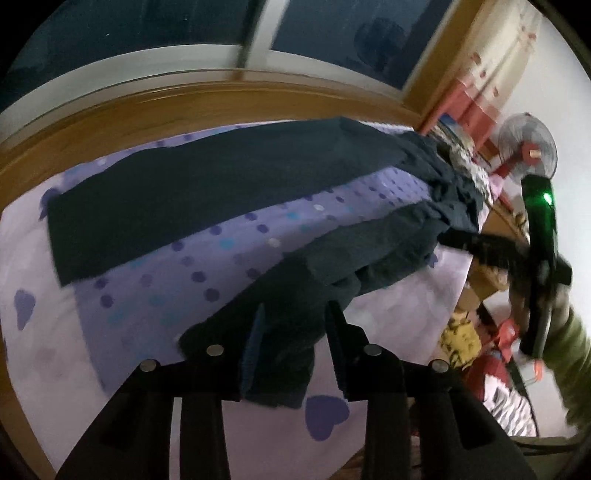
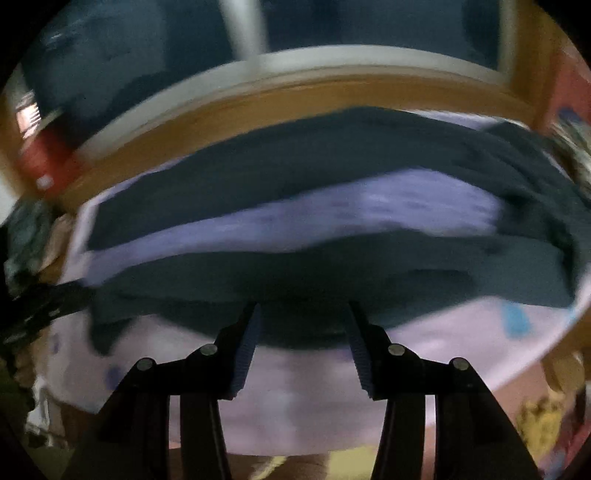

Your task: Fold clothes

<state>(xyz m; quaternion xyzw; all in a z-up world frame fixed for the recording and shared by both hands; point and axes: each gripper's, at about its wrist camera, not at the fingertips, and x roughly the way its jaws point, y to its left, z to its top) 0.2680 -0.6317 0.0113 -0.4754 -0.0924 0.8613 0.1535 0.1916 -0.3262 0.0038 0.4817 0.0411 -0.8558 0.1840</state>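
Observation:
Dark navy trousers lie spread on a purple dotted bedsheet, one leg along the far side and the other running toward me. My left gripper stands over the end of the near leg. Cloth lies between its fingers, with pale sheet showing beside the right pad, so the pads are not pressing. In the left wrist view my right gripper, with a green light on its body, points at the crumpled waist end. The right wrist view is blurred. There my right gripper is open just short of the trousers' near edge, over bare sheet.
A wooden bed frame and a dark window close off the far side. A pile of patterned clothes and a fan stand past the waist end. Yellow and red clutter lies on the floor beside the bed. An olive sleeve holds the right gripper.

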